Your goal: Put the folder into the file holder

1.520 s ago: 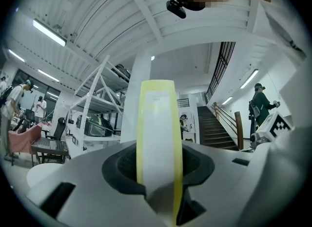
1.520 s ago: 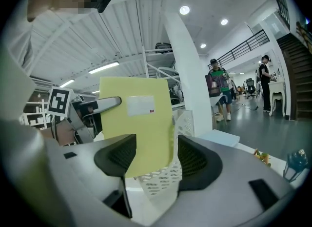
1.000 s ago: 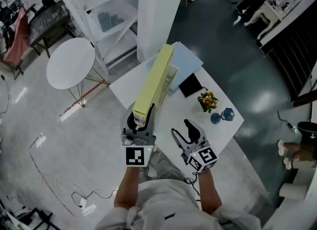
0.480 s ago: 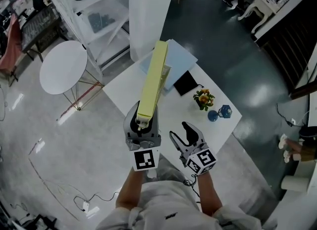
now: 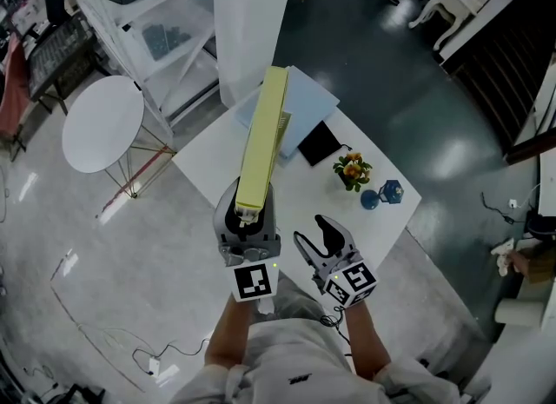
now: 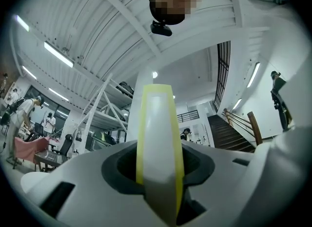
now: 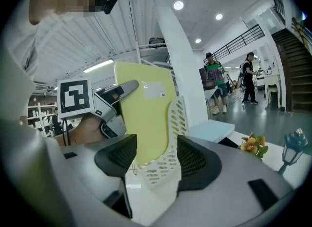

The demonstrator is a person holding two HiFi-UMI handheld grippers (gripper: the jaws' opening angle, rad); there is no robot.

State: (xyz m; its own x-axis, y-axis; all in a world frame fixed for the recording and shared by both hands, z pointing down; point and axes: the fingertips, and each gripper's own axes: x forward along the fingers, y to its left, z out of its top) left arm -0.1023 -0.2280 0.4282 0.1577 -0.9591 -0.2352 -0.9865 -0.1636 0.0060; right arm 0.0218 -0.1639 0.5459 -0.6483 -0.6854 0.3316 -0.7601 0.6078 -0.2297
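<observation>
My left gripper (image 5: 248,213) is shut on the near end of a yellow folder (image 5: 263,137) and holds it raised, edge-on in the head view, above the white table (image 5: 213,163). In the left gripper view the folder (image 6: 157,133) runs straight out from between the jaws of the left gripper (image 6: 157,175). The white perforated file holder (image 7: 178,123) stands on the table right behind the folder (image 7: 144,116); in the head view only a strip of this holder (image 5: 284,129) shows. My right gripper (image 5: 314,233) hangs open and empty to the right, and its jaws (image 7: 151,160) face the holder.
Farther back on the table lie a light blue sheet (image 5: 306,98) and a black pad (image 5: 319,143). A small flower pot (image 5: 351,170) and a blue lantern ornament (image 5: 389,192) stand at the right. A round white table (image 5: 102,122) and a white pillar (image 5: 252,11) stand beyond.
The left gripper has kept its hold on the folder, whose far end has swung a little to the left. The right gripper has stayed open in about the same place.
</observation>
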